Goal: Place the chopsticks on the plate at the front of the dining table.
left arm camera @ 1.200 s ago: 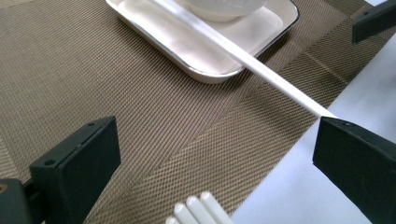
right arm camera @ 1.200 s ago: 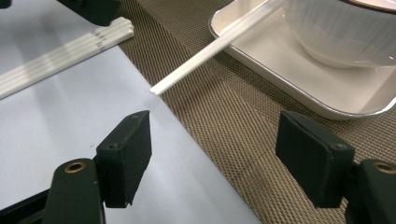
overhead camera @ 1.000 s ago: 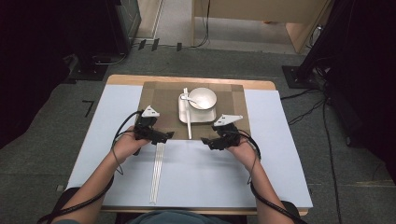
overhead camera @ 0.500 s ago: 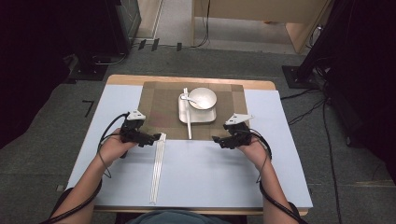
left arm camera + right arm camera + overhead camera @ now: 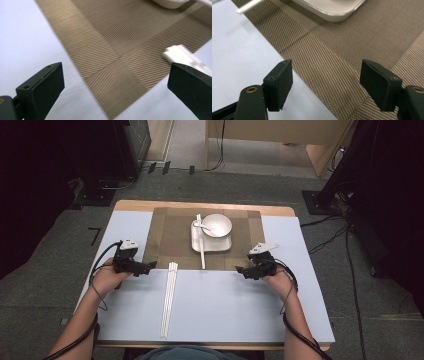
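**Both tools hover open at the placemat's corners**

The left tool (image 5: pixel 149 265) hangs with jaws wide apart, gripping nothing, over the near left corner of the woven placemat (image 5: pixel 172 237), just beside the white chopsticks (image 5: pixel 169 297) lying on the desk (image 5: pixel 225 305). The right tool (image 5: pixel 242 270), jaws likewise spread and empty, hangs over the near right corner.

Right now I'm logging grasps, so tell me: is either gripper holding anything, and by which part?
Nothing is held. The left gripper and right gripper both stand open over the placemat edges, jaws empty; the chopsticks lie untouched.
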`<move>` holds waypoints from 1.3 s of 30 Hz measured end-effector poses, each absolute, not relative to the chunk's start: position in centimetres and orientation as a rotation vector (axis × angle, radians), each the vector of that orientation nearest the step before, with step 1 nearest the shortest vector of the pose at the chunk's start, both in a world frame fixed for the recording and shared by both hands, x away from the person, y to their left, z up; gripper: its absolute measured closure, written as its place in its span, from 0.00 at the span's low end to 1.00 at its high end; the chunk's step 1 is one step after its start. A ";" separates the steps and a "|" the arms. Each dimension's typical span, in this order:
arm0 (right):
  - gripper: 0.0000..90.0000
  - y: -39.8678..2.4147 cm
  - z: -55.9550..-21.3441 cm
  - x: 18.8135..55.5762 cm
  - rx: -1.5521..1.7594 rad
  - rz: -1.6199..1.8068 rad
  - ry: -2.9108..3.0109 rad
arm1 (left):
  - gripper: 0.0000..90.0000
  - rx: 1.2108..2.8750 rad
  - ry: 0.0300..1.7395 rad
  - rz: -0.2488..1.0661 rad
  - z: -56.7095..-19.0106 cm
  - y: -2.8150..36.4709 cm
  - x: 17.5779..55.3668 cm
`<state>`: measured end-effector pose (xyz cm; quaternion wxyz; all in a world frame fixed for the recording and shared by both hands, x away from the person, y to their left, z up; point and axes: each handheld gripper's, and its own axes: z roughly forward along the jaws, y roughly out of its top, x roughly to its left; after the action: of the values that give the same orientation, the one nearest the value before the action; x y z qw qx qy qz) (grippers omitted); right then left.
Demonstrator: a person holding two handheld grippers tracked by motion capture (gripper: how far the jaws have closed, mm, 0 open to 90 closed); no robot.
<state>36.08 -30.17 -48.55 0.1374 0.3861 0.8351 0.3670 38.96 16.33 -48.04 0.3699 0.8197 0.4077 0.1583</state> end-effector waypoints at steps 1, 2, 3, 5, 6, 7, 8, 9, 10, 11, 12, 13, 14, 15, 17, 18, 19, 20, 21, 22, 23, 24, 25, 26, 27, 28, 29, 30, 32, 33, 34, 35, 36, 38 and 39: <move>0.29 -30.3 -48.7 36.1 1.119 1.054 2.418 | 0.01 2.099 1.048 0.405 -48.1 16.5 39.0; 0.29 -30.3 -48.8 36.1 1.123 1.051 2.417 | 0.01 2.097 1.053 0.405 -48.3 16.7 39.1; 0.29 -30.5 -48.9 36.2 1.120 1.051 2.418 | 0.01 2.099 1.056 0.406 -48.4 16.9 39.1; 0.29 -30.6 -49.1 36.3 1.130 1.046 2.414 | 0.01 2.107 1.050 0.413 -48.7 17.1 39.2; 0.29 -30.7 -49.2 36.4 1.130 1.045 2.414 | 0.01 2.113 1.048 0.417 -48.8 17.2 39.3; 0.29 -30.7 -49.2 36.4 1.131 1.044 2.415 | 0.01 2.113 1.049 0.415 -48.9 17.3 39.3; 0.28 -30.7 -49.3 36.5 1.130 1.041 2.415 | 0.01 2.111 1.049 0.413 -49.0 17.4 39.3; 0.28 -30.7 -49.4 36.5 1.132 1.037 2.417 | 0.01 2.116 1.049 0.414 -49.1 17.6 39.4; 0.27 -30.7 -49.5 36.5 1.130 1.036 2.415 | 0.01 2.116 1.053 0.413 -49.2 17.6 39.4; 0.27 -30.8 -49.6 36.6 1.120 1.042 2.411 | 0.01 2.117 1.057 0.417 -49.2 17.7 39.5; 0.27 -30.8 -49.7 36.7 1.113 1.044 2.406 | 0.01 2.120 1.062 0.417 -49.3 17.8 39.5; 0.27 -30.9 -49.7 36.7 1.120 1.049 2.401 | 0.01 2.122 1.066 0.416 -49.3 17.9 39.5; 0.27 -30.9 -49.7 36.7 1.127 1.051 2.395 | 0.01 2.125 1.071 0.415 -49.4 18.0 39.6; 0.27 -30.9 -49.7 36.8 1.125 1.050 2.392 | 0.01 2.127 1.081 0.415 -49.6 18.1 39.6; 0.25 -30.9 -49.8 36.8 1.116 1.040 2.388 | 0.01 2.124 1.094 0.414 -49.7 18.3 39.8; 0.25 -30.9 -49.8 36.8 1.113 1.043 2.386 | 0.01 2.119 1.096 0.407 -49.6 18.4 39.8; 0.25 -30.9 -49.8 36.8 1.113 1.042 2.386 | 0.01 2.113 1.100 0.410 -49.6 18.5 39.8; 0.25 -30.9 -49.8 36.8 1.110 1.044 2.386 | 0.01 2.110 1.107 0.406 -49.7 18.5 39.9; 0.23 -30.9 -49.9 36.8 1.107 1.046 2.383 | 0.01 2.108 1.107 0.400 -49.7 18.6 39.9; 0.21 -30.9 -49.9 36.8 1.106 1.044 2.376 | 0.01 2.103 1.109 0.395 -49.7 18.6 39.9; 0.19 -31.0 -50.0 36.8 1.116 1.049 2.372 | 0.01 2.094 1.110 0.386 -49.7 18.7 39.9; 0.17 -31.0 -50.1 36.9 1.115 1.058 2.368 | 0.01 2.090 1.112 0.380 -49.7 18.8 40.0; 0.17 -31.0 -50.2 36.9 1.113 1.059 2.372 | 0.01 2.087 1.111 0.377 -49.7 18.8 40.0; 0.16 -30.9 -50.2 36.9 1.112 1.056 2.373 | 0.01 2.087 1.110 0.374 -49.7 18.9 40.0; 0.16 -30.9 -50.2 36.8 1.105 1.049 2.374 | 0.01 2.088 1.111 0.378 -49.7 18.8 40.0; 0.16 -30.8 -50.2 36.8 1.101 1.047 2.374 | 0.01 2.091 1.110 0.383 -49.7 18.7 39.9; 0.16 -30.8 -50.2 36.8 1.102 1.047 2.374 | 0.01 2.099 1.108 0.395 -49.7 18.6 39.9; 0.16 -30.8 -50.2 36.8 1.105 1.048 2.374 | 0.01 2.109 1.108 0.403 -49.7 18.5 39.9; 0.16 -30.8 -50.2 36.8 1.104 1.047 2.375 | 0.01 2.130 1.103 0.432 -49.8 18.2 39.8; 0.15 -30.8 -50.2 36.8 1.104 1.048 2.376 | 0.00 2.134 1.102 0.433 -49.8 18.2 39.8; 0.15 -30.8 -50.2 36.8 1.104 1.048 2.377 | 0.00 2.132 1.102 0.432 -49.8 18.2 39.8; 0.15 -30.8 -50.2 36.8 1.104 1.048 2.377 | 0.00 2.131 1.102 0.431 -49.8 18.2 39.8; 0.15 -30.8 -50.2 36.8 1.103 1.048 2.377 | 0.00 2.131 1.103 0.431 -49.8 18.2 39.8; 0.15 -30.8 -50.2 36.8 1.101 1.047 2.378 | 0.00 2.131 1.103 0.431 -49.8 18.2 39.8; 0.15 -30.8 -50.2 36.8 1.101 1.047 2.378 | 0.00 2.131 1.103 0.431 -49.8 18.2 39.8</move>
<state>36.84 -30.81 -50.22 0.1594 0.3852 0.8319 0.3663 39.80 18.22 -49.79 0.3448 0.8204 0.4248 0.1659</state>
